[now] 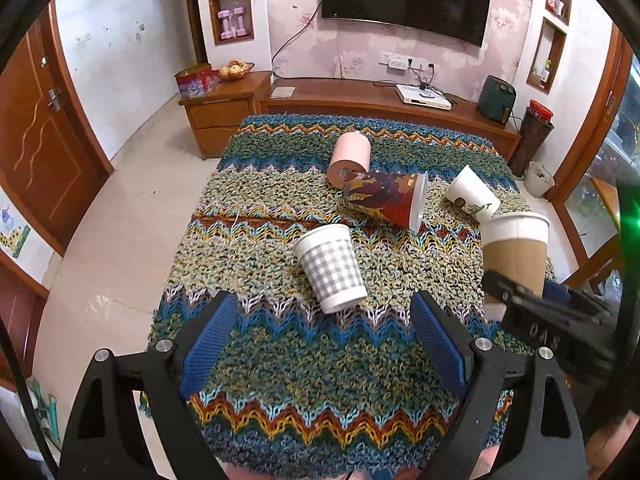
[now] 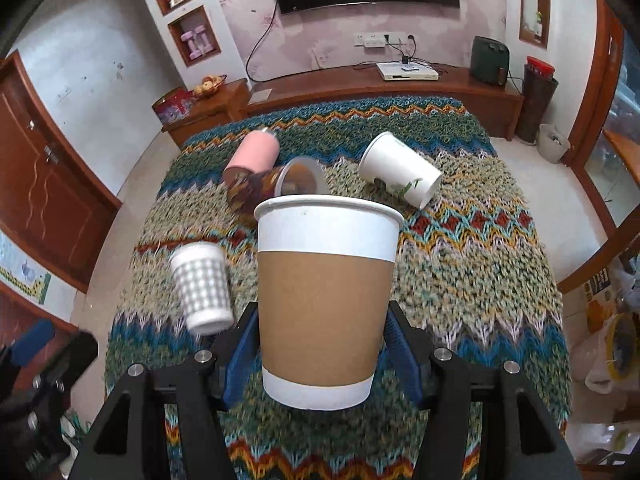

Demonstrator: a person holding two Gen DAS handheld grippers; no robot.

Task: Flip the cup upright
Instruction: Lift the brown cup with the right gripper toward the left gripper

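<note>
Brown-sleeved cup (image 2: 326, 300) upright, rim up, pinched between right gripper (image 2: 322, 354) pads, over near-right zigzag blanket (image 2: 460, 272). Left gripper (image 1: 324, 340) spread wide, nothing between. Gingham cup (image 1: 331, 268) lies tipped just beyond it.

You had the worktop (image 1: 248, 364) covered with a knitted zigzag blanket (image 1: 320, 392). On the blanket lay four cups on their sides: a checked cup (image 1: 331, 268), a red patterned cup (image 1: 384, 197), a pink cup (image 1: 349, 157) touching it, and a white cup (image 1: 472, 193).
</note>
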